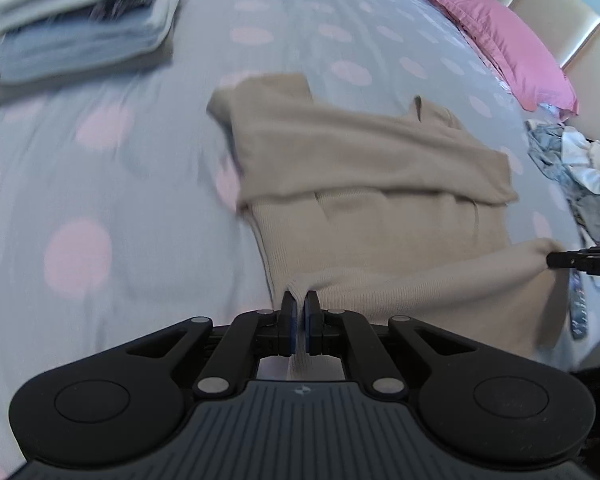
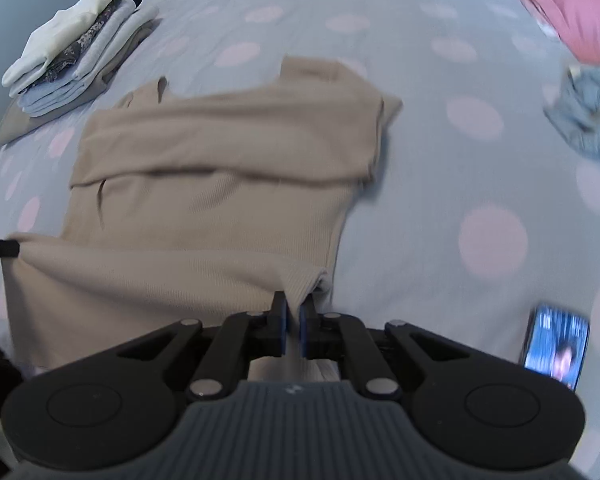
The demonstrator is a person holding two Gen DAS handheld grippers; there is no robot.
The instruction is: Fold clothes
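Observation:
A beige knit sweater (image 1: 360,184) lies on the bed with its sleeves folded across the body; it also shows in the right wrist view (image 2: 220,168). My left gripper (image 1: 300,304) is shut on the sweater's near hem at its left corner. My right gripper (image 2: 294,306) is shut on the near hem at its right corner, and it shows at the right edge of the left wrist view (image 1: 556,260). The hem is lifted and stretched between the two grippers.
The bed sheet (image 1: 100,184) is grey with pink dots. A stack of folded clothes (image 1: 80,20) sits far left, also in the right wrist view (image 2: 80,48). A pink pillow (image 1: 512,40) and crumpled clothes (image 1: 572,168) lie at right. A lit phone (image 2: 556,348) lies near right.

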